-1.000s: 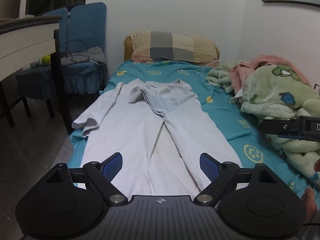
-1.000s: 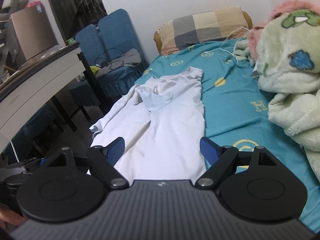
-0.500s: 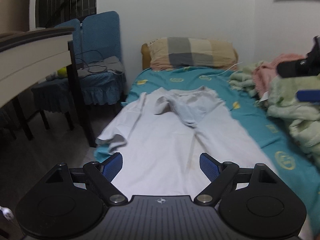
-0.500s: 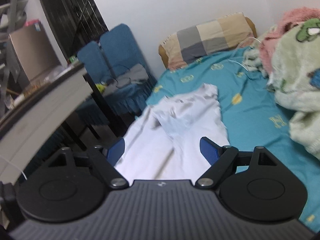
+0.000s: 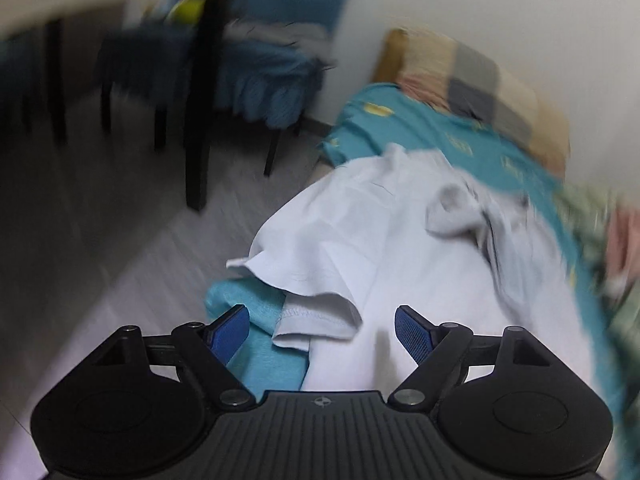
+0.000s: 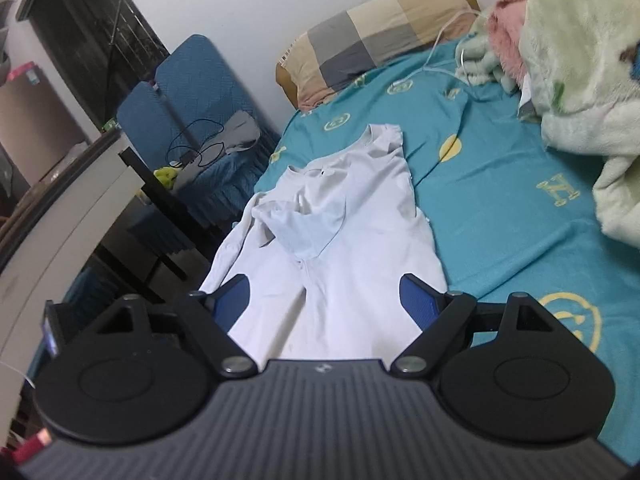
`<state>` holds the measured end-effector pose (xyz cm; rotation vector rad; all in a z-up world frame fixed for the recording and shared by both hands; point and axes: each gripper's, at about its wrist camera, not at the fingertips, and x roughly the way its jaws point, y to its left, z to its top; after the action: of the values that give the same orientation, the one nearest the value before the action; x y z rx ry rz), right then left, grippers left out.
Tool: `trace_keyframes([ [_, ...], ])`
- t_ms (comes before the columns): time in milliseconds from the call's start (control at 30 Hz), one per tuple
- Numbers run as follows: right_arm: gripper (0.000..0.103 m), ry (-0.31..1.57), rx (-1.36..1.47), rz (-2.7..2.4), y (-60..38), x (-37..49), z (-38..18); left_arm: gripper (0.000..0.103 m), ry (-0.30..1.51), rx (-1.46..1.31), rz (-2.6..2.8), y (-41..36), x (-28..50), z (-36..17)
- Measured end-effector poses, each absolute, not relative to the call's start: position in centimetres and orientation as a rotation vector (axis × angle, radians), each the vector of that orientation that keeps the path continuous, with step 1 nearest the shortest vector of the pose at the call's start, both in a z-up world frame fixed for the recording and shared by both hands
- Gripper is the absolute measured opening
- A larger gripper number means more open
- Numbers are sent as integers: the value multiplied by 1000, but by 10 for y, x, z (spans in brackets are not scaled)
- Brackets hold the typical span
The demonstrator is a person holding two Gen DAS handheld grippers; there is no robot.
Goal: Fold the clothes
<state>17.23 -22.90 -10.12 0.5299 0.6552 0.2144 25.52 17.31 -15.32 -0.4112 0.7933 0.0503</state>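
- Left gripper [image 5: 322,326], jaws apart and empty, is being aimed at the sleeve [image 5: 316,308] of the shirt [image 6: 340,240].
- Right gripper [image 6: 326,300], jaws apart, is being held above the shirt.
- Next: sleeve hem likely to be pinched.

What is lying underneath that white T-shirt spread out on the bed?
The white cotton T-shirt lies on a teal bedsheet with yellow prints, which shows all around it. Whatever the sheet looks like directly beneath the shirt is covered. One sleeve hangs over the bed's edge.

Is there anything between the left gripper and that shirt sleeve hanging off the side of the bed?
Nothing visible. The left gripper is open, with the white T-shirt's sleeve directly ahead between its fingers, draped over the teal sheet.
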Motion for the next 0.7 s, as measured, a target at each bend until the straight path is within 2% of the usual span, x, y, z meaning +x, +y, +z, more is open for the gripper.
trace_keyframes([
  [167, 84, 721, 594, 224, -229, 185, -118, 70, 772, -688, 34, 210, 274, -174],
  [267, 84, 723, 604, 227, -229, 186, -119, 57, 769, -707, -6, 202, 283, -175],
  [333, 84, 717, 598, 224, -229, 185, -118, 25, 756, -683, -9, 196, 287, -174],
  [367, 84, 716, 596, 220, -229, 185, -118, 16, 750, -670, -5, 193, 289, -171],
  [400, 84, 715, 596, 216, -229, 185, -118, 1, 736, -665, -2, 192, 291, -168],
  [567, 84, 701, 596, 199, -232, 184, -115, 1, 595, -679, 45, 193, 300, -123],
  [700, 84, 684, 620, 194, -237, 181, -111, 1, 540, -655, 39, 178, 321, -68],
])
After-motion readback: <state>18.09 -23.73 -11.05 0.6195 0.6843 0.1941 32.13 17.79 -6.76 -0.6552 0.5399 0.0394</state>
